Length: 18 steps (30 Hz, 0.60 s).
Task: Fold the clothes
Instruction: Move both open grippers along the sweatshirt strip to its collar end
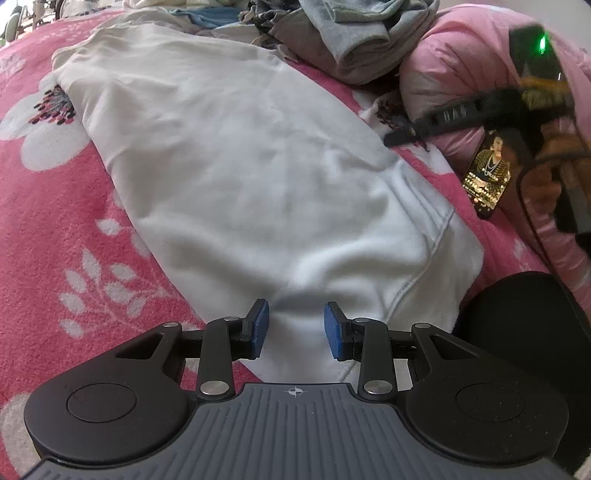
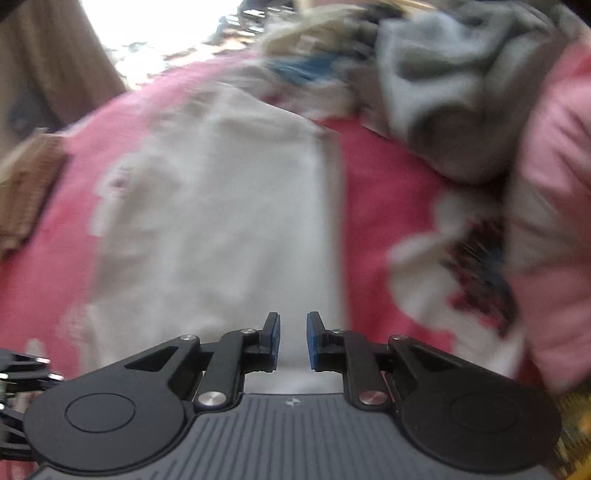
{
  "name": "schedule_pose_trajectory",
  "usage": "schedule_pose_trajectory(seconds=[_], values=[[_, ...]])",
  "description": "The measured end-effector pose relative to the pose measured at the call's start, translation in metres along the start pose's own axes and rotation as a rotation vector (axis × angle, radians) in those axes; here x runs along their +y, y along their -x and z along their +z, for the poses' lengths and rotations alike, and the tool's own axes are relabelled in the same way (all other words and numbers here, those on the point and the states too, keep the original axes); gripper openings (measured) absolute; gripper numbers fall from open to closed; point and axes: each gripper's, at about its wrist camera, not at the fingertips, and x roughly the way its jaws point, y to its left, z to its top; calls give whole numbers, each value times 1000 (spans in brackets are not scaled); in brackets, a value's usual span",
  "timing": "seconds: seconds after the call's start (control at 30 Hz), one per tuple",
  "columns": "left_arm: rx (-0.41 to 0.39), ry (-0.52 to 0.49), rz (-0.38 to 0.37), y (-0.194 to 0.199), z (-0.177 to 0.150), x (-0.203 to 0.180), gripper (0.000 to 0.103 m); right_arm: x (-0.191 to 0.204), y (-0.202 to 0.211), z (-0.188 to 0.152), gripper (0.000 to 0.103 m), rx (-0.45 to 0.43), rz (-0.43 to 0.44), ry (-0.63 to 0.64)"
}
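Left gripper (image 1: 296, 329): nearest the lens, fingers parted with nothing between the blue pads, poised just above the near end of the white garment (image 1: 236, 173).
Right gripper (image 2: 293, 341): fingers apart with a narrower gap, gripping nothing; also seen in the left view at the right edge, blurred, over the pink quilt (image 1: 472, 74).
White garment position: laid long and fairly flat on the pink floral blanket (image 1: 48, 229), running away from the camera; near end shows a curved stitched seam.
Fold state: looks narrowed lengthwise, edges tucked under; cannot tell how many layers.
Step in hand: judged mid-fold on this garment, both tools free and hovering.
Next move needs: a pinch on a garment end or edge, both layers caught, carried over without dragging the blanket.
Other clothes: grey and mixed heap (image 1: 354, 33) at the far side, unfolded.
Phone (image 1: 487, 177): lit screen beside quilt; text too small to read.
Writing: letters on a black strap, blurred, unreadable.
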Motion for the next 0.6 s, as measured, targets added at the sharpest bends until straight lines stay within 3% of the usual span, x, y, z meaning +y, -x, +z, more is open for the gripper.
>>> schedule_pose_trajectory(seconds=[0.1, 0.17, 0.3, 0.4, 0.6], values=[[4, -1, -5, 1, -2, 0, 33, 17, -19, 8, 17, 34, 57, 75], [6, -2, -9, 1, -3, 0, 33, 20, -37, 4, 15, 80, 48, 93], [11, -3, -16, 3, -5, 0, 33, -7, -37, 0, 9, 61, -73, 7], [16, -9, -23, 6, -5, 0, 33, -14, -22, 1, 12, 21, -130, -20], [-59, -38, -35, 26, 6, -3, 33, 1, -8, 4, 16, 13, 26, 16]])
